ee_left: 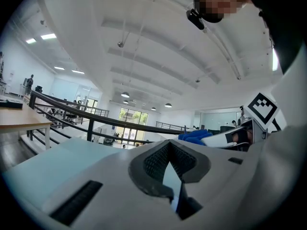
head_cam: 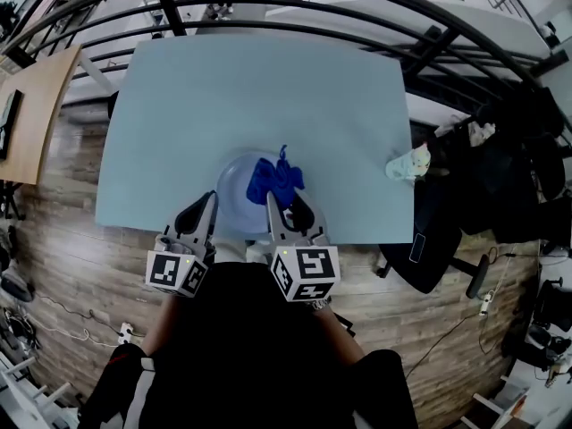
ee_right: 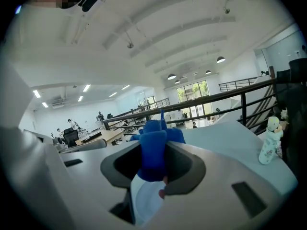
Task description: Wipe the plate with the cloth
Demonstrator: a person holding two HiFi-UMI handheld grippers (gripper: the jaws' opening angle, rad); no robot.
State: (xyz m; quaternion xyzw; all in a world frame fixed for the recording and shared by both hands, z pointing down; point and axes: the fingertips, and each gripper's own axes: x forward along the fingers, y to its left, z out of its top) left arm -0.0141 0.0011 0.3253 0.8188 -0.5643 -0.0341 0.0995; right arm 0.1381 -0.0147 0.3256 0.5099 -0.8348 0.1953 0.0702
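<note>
Pale blue table (head_cam: 179, 105) on a wood-plank floor (head_cam: 71, 239), with a black railing (head_cam: 268, 7) curving past the far edge. A wooden desk (head_cam: 31, 114) sits off to the left.

Plate (head_cam: 234, 190): pale and round, at the table's near edge, roughly centred, directly in front of the person.

Cloth (head_cam: 273, 181): bright blue and bunched, lying on the right half of the plate.

Left gripper (head_cam: 211, 202): at the plate's left rim. Its own view shows the jaws closed (ee_left: 170, 169) on a thin pale sliver, which is the plate rim (ee_left: 173, 186) seen edge-on. That's a pinch on the plate. The same view shows the cloth (ee_left: 194, 137) as a blue lump further right, next to the other gripper's body.

Right gripper (head_cam: 281, 206): over the plate's right side. Its own view shows the jaws clamped (ee_right: 152, 169) on the cloth (ee_right: 153, 147), with a blue wad standing up between the pads and spilling forward. The plate (ee_right: 144, 200) shows pale just below the pads. Can't tell whether the cloth presses on it at the pinch point.

The two grippers sit side by side, both angled in toward the plate, marker cubes facing the person.

Small pale bottle (head_cam: 411, 162) stands upright at the table's right edge, well apart from the plate. It's also in the right gripper view (ee_right: 269, 140). Dark chair (head_cam: 447, 231) sits just off the right side of the table.
</note>
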